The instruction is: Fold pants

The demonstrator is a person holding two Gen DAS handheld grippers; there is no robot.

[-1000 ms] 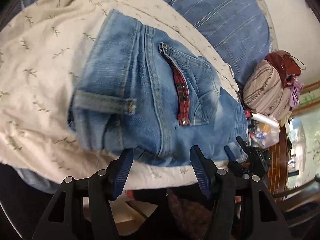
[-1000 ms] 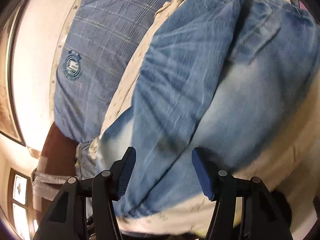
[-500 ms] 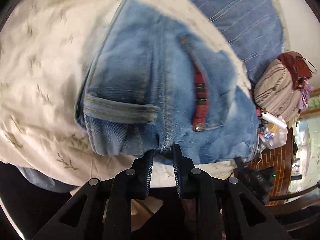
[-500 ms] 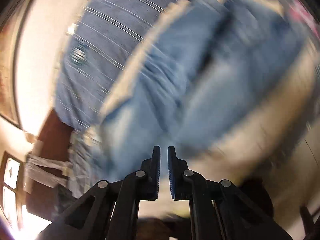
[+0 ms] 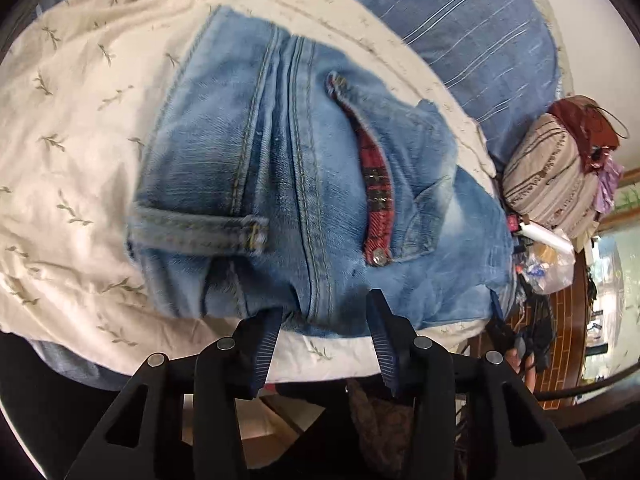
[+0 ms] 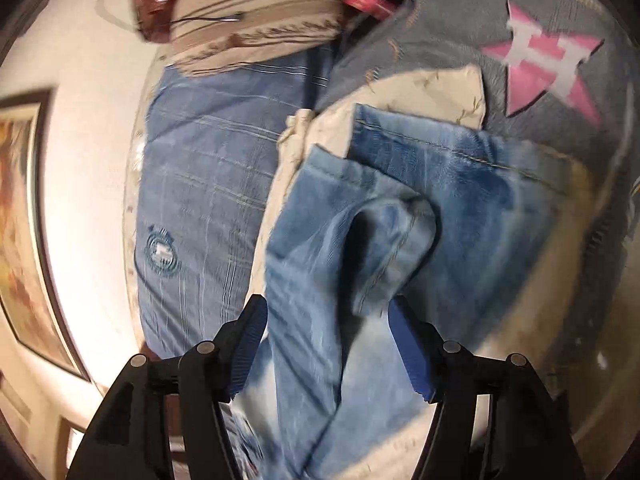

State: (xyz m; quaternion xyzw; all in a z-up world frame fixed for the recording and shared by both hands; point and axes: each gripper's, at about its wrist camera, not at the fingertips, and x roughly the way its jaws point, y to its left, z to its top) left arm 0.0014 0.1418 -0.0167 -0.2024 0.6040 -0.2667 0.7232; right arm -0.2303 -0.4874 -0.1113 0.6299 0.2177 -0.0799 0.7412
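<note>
Light blue jeans lie on a cream leaf-print sheet, with the waistband, a belt loop and a red plaid pocket flap showing. My left gripper is open at the near edge of the waist, its fingertips just at the denim. In the right wrist view the jeans' legs lie folded over with a raised bump. My right gripper is open with the denim between its fingers.
A blue striped pillow lies behind the jeans. A striped bundle with red cloth and plastic bags sit at the right. A grey blanket with a pink star lies past the jeans. A framed picture hangs at left.
Both grippers were open a second ago, shut half a second ago and are open again now. The right gripper's view has swung, now showing the folded legs and the blanket.
</note>
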